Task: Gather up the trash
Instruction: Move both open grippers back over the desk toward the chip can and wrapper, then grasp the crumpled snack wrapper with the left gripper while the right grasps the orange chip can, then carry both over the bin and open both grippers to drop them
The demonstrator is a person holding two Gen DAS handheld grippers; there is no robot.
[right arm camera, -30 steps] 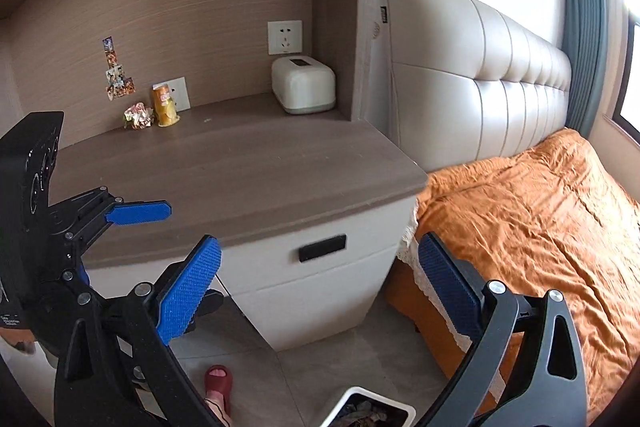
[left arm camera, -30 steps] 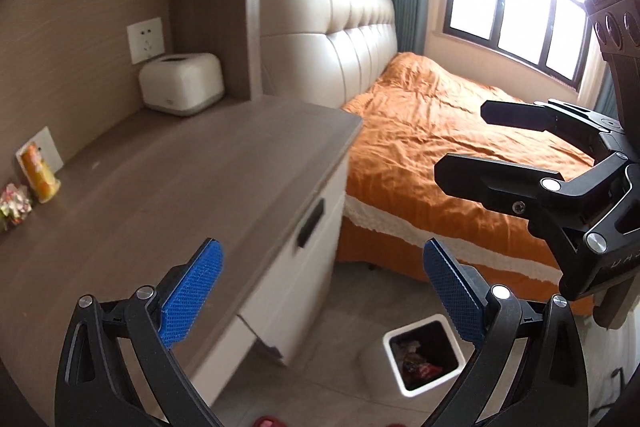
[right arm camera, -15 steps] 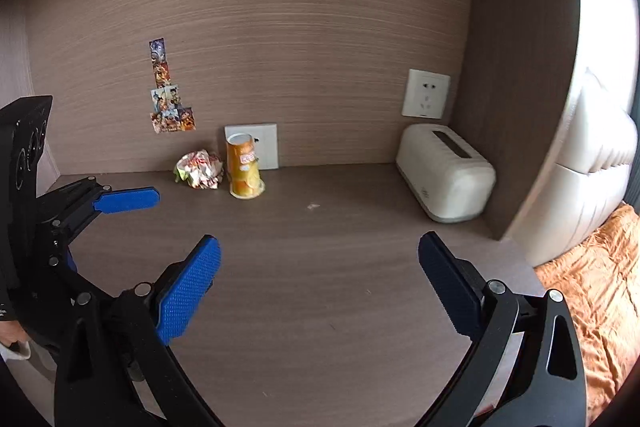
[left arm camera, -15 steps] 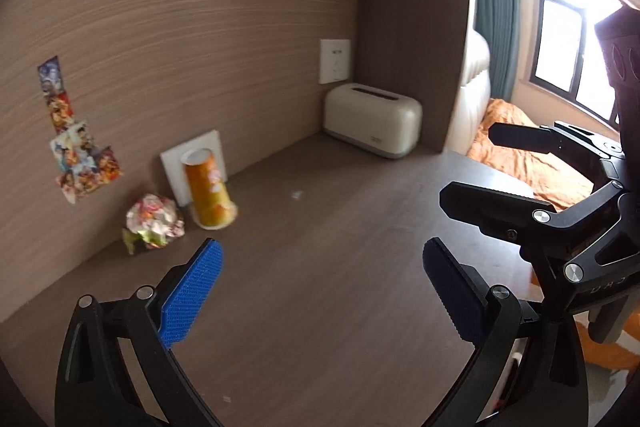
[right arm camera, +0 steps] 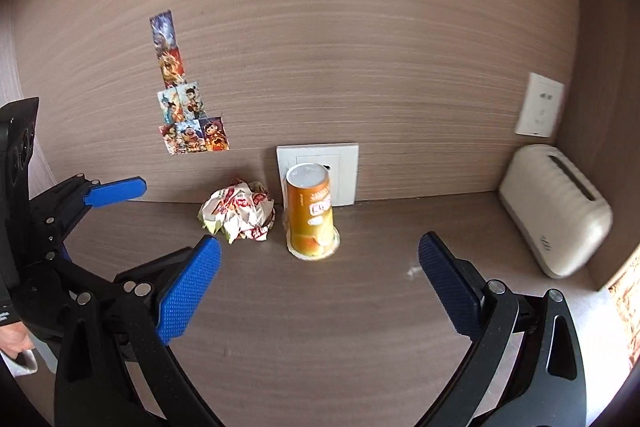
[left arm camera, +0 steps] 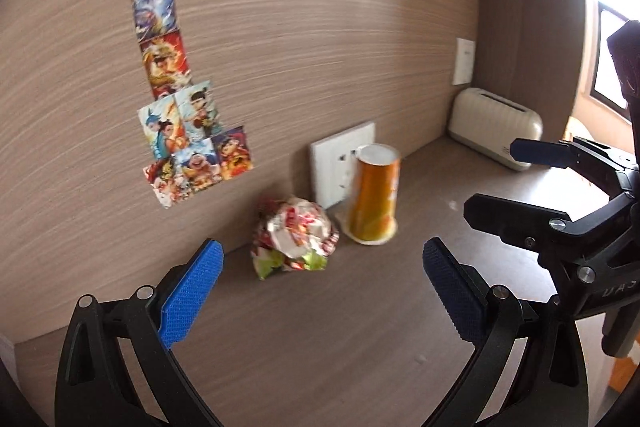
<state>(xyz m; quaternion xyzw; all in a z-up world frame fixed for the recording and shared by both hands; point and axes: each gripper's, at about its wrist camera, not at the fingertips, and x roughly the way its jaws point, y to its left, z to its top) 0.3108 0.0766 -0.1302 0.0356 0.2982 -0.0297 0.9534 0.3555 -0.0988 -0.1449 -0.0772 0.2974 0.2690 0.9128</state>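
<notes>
A crumpled snack wrapper [left arm camera: 294, 237] [right arm camera: 240, 213] lies on the wooden desk [left arm camera: 360, 347] against the back panel. Just to its right an orange chip can [left arm camera: 374, 193] [right arm camera: 311, 213] stands upside down on its clear lid. My left gripper [left arm camera: 320, 291] is open and empty, a short way in front of the wrapper. My right gripper [right arm camera: 318, 287] is open and empty too, in front of the can. In the left wrist view the right gripper [left arm camera: 516, 179] shows at the right; in the right wrist view the left gripper [right arm camera: 156, 223] shows at the left.
A white wall socket [right arm camera: 340, 167] sits behind the can, another socket [right arm camera: 540, 111] further right. A cream tissue box [right arm camera: 556, 207] [left arm camera: 496, 127] stands at the desk's right end. Cartoon stickers [left arm camera: 180, 107] cover the back panel. A hand [right arm camera: 12, 339] shows at the lower left.
Both views have swung left from the bed and floor bin to the desk's back panel and moved closer; the wrapper and can now lie just ahead. Both grippers stay open.
</notes>
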